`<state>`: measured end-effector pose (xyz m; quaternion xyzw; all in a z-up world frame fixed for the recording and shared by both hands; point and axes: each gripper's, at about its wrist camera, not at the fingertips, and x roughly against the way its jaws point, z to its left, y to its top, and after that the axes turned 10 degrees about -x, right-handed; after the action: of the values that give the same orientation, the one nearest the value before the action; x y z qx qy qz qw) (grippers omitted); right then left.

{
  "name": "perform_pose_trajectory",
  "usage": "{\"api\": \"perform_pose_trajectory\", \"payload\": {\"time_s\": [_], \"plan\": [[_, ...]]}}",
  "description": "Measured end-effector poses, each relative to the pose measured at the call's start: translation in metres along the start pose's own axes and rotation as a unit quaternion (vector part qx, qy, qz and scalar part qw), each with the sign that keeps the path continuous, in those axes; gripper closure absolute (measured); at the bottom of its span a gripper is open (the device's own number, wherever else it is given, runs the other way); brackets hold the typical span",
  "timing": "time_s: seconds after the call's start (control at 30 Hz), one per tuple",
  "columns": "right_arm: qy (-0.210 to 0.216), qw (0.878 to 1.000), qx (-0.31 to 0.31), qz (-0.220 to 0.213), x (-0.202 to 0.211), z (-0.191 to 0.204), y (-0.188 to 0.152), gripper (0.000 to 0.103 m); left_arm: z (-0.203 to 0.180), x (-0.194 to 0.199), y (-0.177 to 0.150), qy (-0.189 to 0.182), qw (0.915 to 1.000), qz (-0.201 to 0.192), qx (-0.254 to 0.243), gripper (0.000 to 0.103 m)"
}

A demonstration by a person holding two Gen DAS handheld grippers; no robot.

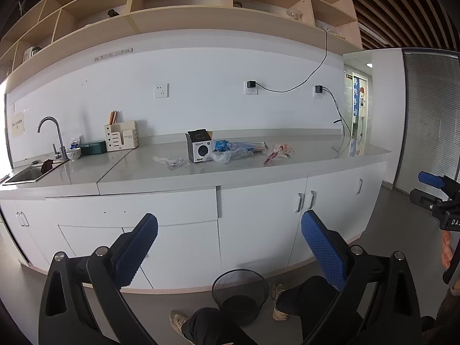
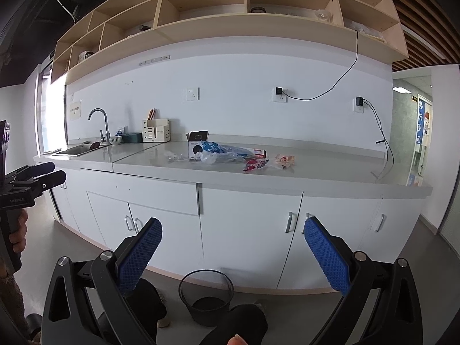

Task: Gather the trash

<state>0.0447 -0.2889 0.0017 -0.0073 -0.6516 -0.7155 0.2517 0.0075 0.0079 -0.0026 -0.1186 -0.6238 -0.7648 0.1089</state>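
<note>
Grey worktop (image 2: 316, 169) carries crumpled plastic wrappers (image 2: 256, 163), well ahead of and above both sets of fingers. Left gripper (image 1: 229, 227) and right gripper (image 2: 233, 231) are spread, empty; the right looks nearer the wrappers.

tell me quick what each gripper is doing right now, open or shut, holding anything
Left gripper: open, blue-padded fingers spread wide, holding nothing.
Right gripper: open, blue-padded fingers spread wide, holding nothing.

Left gripper (image 1: 229, 225): jaws spread wide, blue pads facing inward, nothing between them, held level and pointing forward. Right gripper (image 2: 233, 230): jaws likewise wide apart, empty, level. Person's hand (image 2: 17, 234) wraps left gripper's handle. Both knees bent below grippers, dark trousers (image 1: 312, 296), light shoes (image 1: 278, 302).
</note>
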Motion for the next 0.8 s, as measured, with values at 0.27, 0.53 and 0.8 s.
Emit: {"api": "perform_pose_trajectory", "payload": {"time_s": [0.27,0.53,0.8], "plan": [[-0.008,1.000,0.003,-0.002,-0.0009,-0.0003,0.0004,0.003,-0.0008,0.0004,-0.0015,0.000,1.0000,0.001,0.000,0.004],[-0.005,1.000,0.001,0.001,-0.0027,-0.0025,0.0016,0.003,-0.0033,-0.0008,-0.0008,0.002,1.0000,0.003,-0.002,0.004],[-0.001,1.000,-0.001,-0.001,-0.0040,-0.0022,0.0018,0.003,-0.0027,-0.0027,0.0001,0.005,1.0000,0.002,-0.004,0.004]]}}
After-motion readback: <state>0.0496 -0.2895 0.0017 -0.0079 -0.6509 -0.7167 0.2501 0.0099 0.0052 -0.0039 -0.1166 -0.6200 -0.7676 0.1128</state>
